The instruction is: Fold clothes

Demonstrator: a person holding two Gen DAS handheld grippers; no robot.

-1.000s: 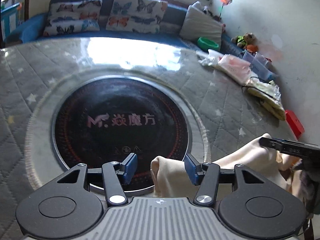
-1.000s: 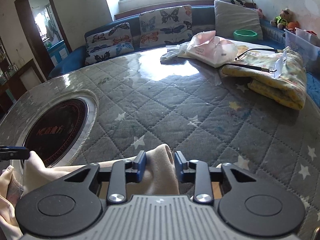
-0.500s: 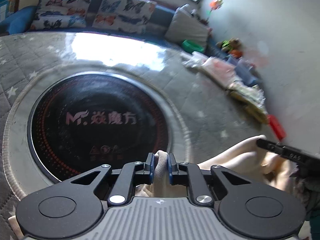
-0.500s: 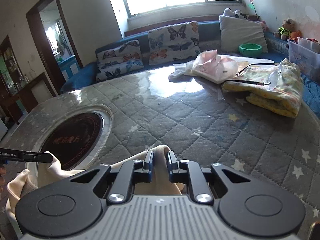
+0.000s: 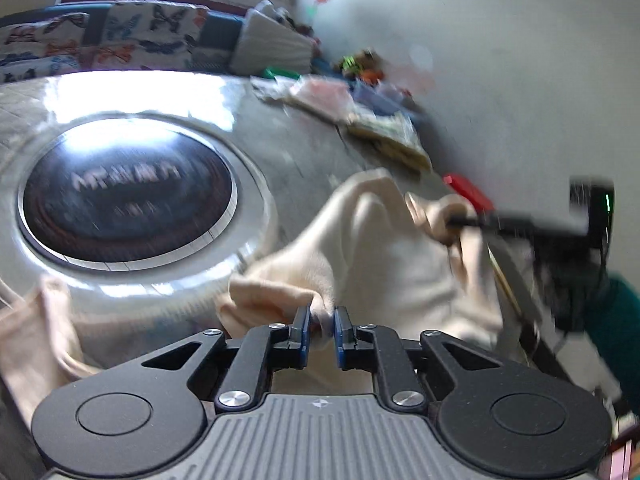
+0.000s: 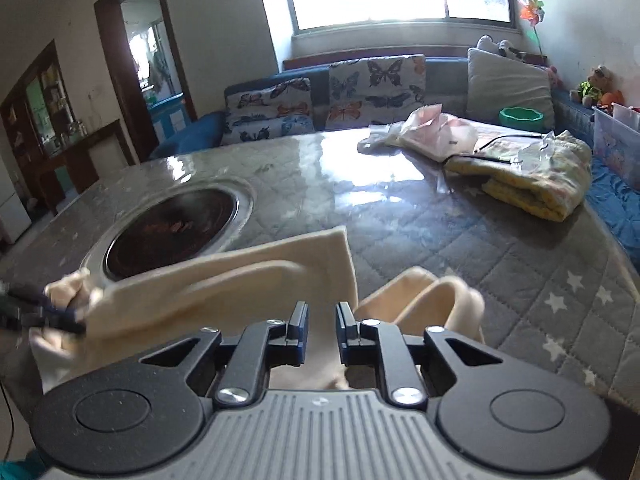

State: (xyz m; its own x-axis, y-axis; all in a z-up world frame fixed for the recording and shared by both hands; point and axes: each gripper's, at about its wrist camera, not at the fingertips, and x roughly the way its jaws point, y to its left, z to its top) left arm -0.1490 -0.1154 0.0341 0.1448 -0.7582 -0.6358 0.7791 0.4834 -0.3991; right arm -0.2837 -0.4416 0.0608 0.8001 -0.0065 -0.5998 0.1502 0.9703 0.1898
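A cream garment (image 5: pixel 384 264) is held up above the near edge of the table, stretched between both grippers. My left gripper (image 5: pixel 321 330) is shut on a bunched edge of it. My right gripper (image 6: pixel 322 326) is shut on another edge of the cream garment (image 6: pixel 224 280), which spreads out to the left and folds over to the right. The right gripper's fingers (image 5: pixel 476 221) show at the right of the left wrist view, pinching the cloth. The left gripper's fingers (image 6: pixel 60 315) show at the far left of the right wrist view. The left wrist view is motion-blurred.
The grey quilted table cover (image 6: pixel 440 248) has a round black induction cooktop (image 6: pixel 172 232) set in it. A folded yellow blanket (image 6: pixel 536 176) with a cable and a pink plastic bag (image 6: pixel 436 132) lie at the far right. A sofa with butterfly cushions (image 6: pixel 376 88) stands behind.
The left gripper closed on the garment edge, then both grippers rose and lifted the cloth off the table, stretching it between them. The right gripper stayed shut.
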